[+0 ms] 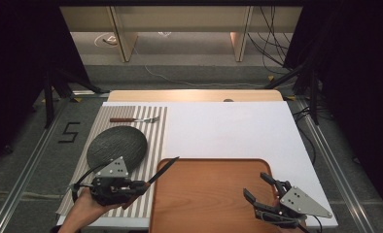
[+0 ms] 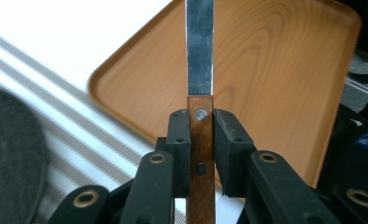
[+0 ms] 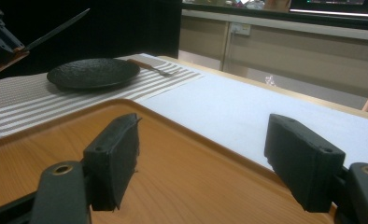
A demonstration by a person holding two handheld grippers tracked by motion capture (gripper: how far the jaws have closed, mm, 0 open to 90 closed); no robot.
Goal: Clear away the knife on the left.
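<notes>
- Your left gripper's fingers [image 2: 180, 135] are clamped on the wooden handle of a knife [image 2: 200, 60], one pad on each side of the handle.
- The knife blade points away from your left gripper [image 1: 131, 186], over the near left corner of the wooden tray [image 1: 209, 199].
- Your right gripper [image 1: 262, 191] has its fingers [image 3: 114, 161] spread wide with nothing between them, low over the tray's right side.
- Beside the tray, the striped placemat [image 1: 153, 131] carries a dark plate [image 1: 116, 145] and, beyond it, a fork [image 1: 133, 119].
- Everything sits on the white-topped desk [image 1: 228, 128].
</notes>
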